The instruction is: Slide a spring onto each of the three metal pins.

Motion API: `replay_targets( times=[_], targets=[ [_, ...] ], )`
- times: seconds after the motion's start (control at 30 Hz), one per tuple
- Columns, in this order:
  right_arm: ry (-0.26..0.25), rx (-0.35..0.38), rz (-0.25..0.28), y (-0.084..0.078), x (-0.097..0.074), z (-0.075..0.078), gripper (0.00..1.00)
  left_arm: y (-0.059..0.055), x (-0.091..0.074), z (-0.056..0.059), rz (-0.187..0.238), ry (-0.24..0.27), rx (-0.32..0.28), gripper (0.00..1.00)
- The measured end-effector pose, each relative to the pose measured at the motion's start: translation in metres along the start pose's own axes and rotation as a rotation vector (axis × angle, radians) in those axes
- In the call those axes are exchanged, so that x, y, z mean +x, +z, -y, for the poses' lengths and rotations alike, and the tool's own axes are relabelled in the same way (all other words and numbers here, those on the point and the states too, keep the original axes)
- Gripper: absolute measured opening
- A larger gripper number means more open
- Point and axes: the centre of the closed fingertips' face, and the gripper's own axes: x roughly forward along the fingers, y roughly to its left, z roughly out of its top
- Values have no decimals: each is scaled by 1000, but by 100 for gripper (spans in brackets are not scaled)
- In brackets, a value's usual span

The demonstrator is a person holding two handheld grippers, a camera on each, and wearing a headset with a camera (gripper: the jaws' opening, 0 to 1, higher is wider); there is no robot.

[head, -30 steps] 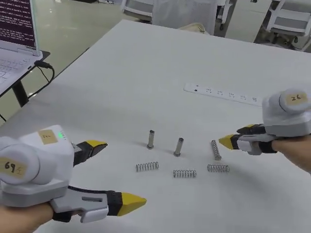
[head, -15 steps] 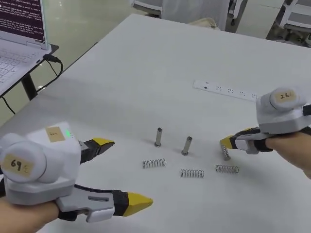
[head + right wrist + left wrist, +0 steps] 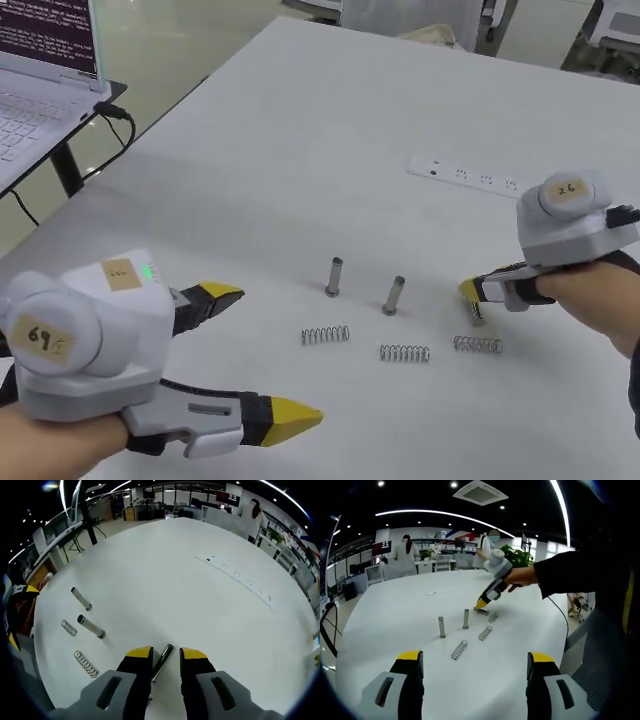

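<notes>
Your left gripper (image 3: 272, 353) is empty and wide open; your right gripper (image 3: 161, 654) straddles the right pin (image 3: 163, 656).
Taking the middle pin (image 3: 395, 295) on the white table (image 3: 300, 150) as your mark: the left gripper hovers well to its left, the left pin (image 3: 334, 277) stands just left, and three springs (image 3: 325, 334), (image 3: 404, 352), (image 3: 477, 344) lie flat in a row on its near side. The right pin, to its right, sits between your right gripper's narrowly parted jaws; you cannot tell whether they pinch it. A power strip (image 3: 465, 176) lies beyond.
</notes>
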Motion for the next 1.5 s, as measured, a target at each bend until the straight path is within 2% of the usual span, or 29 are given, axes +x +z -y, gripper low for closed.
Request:
replay_targets(
  times=[0.23, 0.53, 0.57, 0.7, 0.77, 0.87, 0.97, 1.2, 1.5],
  targets=[
    [-18, 28, -44, -4, 6, 4, 17, 0, 1, 0, 2, 0, -2, 82],
    [-21, 35, -88, -6, 12, 0, 14, 2, -1, -2, 10, 4, -8, 82],
    [-39, 43, -87, -6, 13, 2, 12, 2, -1, -2, 10, 4, -8, 82],
    [-47, 30, -104, -6, 13, 4, 10, 2, -1, -2, 12, 2, -10, 82],
    [-55, 9, -116, -7, 13, 3, 10, 2, -1, -2, 11, 2, -9, 82],
    [-69, -63, -132, -7, 12, 1, 10, 2, -1, -2, 14, 3, -11, 82],
    [-77, -83, -142, -7, 13, -1, 9, 2, -1, -3, 15, 4, -12, 82],
    [-65, -107, -153, -9, 12, -2, 7, 4, -2, -4, 18, 9, -13, 81],
    [-51, -89, -138, -10, 3, -4, 6, 3, -1, -2, 14, 5, -10, 81]
  ],
)
